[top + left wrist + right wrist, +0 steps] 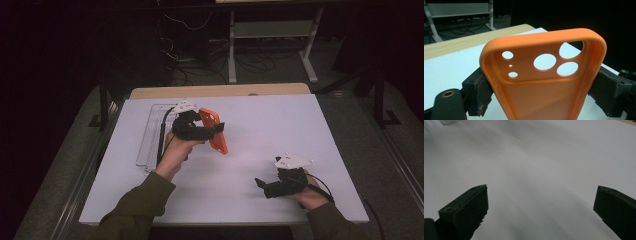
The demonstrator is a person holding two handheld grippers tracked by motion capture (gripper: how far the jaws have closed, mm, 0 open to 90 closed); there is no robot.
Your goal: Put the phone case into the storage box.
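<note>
Left gripper (214,131) held an orange soft-plastic phone case (214,129) above the white table (280,125); right gripper (262,186) held nothing.

The left jaws were clamped on the case's long sides, camera cut-outs uppermost, just right of a clear plastic tray (150,135). The right gripper rested low near the table's front right, its jaws spread wide over bare tabletop, well apart from the case.

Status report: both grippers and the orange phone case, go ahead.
Left gripper clamped on orange phone case, held above table. Right gripper open, empty. Nothing between them.
</note>
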